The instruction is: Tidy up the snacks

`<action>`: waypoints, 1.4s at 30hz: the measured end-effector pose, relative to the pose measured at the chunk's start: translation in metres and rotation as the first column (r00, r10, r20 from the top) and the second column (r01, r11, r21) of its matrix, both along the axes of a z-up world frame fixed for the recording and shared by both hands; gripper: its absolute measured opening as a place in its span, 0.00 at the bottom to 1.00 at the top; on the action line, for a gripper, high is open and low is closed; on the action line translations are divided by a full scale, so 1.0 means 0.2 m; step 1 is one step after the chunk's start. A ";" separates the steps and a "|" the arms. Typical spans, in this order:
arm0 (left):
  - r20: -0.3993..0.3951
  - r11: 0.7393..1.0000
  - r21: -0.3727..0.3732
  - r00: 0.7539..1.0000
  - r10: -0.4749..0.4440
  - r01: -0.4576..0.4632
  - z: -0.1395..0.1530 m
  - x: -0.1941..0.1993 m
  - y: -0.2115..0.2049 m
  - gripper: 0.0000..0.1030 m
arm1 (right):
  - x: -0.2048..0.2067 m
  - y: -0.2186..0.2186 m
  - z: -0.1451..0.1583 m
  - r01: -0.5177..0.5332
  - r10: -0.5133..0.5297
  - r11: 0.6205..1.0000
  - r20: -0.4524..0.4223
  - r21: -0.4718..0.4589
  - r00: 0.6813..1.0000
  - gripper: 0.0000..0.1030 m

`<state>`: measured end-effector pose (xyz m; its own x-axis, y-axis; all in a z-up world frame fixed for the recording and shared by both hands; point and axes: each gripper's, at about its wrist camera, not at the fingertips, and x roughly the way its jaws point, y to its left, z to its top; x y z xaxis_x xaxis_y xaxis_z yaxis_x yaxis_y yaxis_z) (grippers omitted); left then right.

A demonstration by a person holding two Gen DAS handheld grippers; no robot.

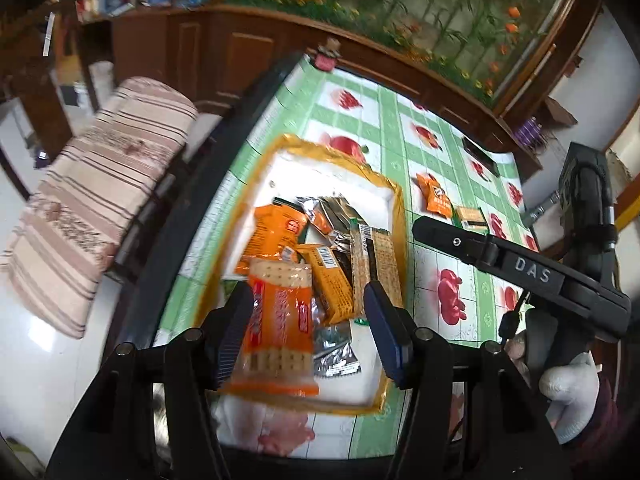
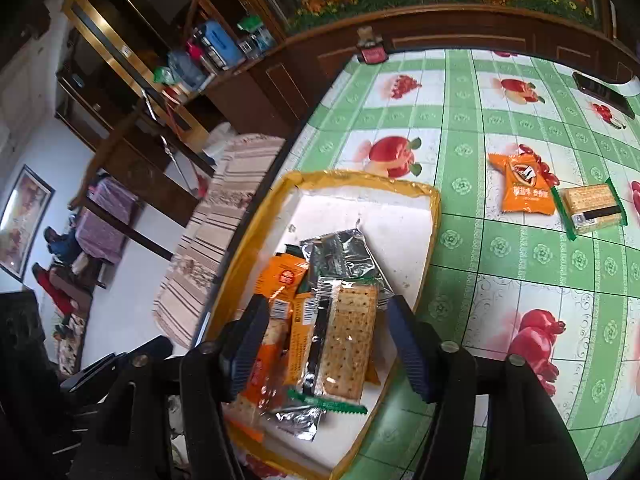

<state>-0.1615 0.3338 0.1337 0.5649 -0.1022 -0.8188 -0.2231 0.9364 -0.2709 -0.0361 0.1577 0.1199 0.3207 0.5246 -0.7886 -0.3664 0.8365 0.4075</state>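
A white tray with a yellow rim (image 2: 434, 216) is seen on the green fruit-print tablecloth (image 2: 500, 288), heaped with orange, silver and clear-wrapped snack packets. An orange cracker packet (image 1: 280, 320), blurred, is seen between the wide-spread jaws of the left gripper (image 1: 306, 332) above the tray's near end, apparently touching only the left pad. The right gripper (image 2: 328, 344) is held open over a clear cracker packet (image 2: 348, 344) in the tray. Right of the tray, an orange pouch (image 2: 524, 186) and a green-edged cracker packet (image 2: 592, 206) are left on the cloth.
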 end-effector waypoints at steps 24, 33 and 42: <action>0.088 0.985 0.134 0.992 0.094 -0.105 0.29 -0.37 -0.52 0.61 | -0.27 -0.27 0.15 -0.161 0.157 0.979 0.036 0.129 0.987 0.67; 0.125 0.990 0.132 0.992 0.023 -0.040 0.37 -0.32 -0.72 0.61 | -0.30 -0.49 0.21 -0.099 0.092 0.986 0.058 0.133 0.994 0.68; 0.154 0.990 0.141 0.987 -0.034 0.012 0.49 -0.23 -0.87 0.63 | -0.30 -0.72 0.24 0.025 -0.035 0.991 0.076 0.134 0.996 0.71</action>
<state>-0.2082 0.1606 0.2322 0.6854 -0.0079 -0.7281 -0.1661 0.9719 -0.1669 -0.0959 0.0129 0.1670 0.3956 0.6122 -0.6846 -0.3769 0.7880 0.4868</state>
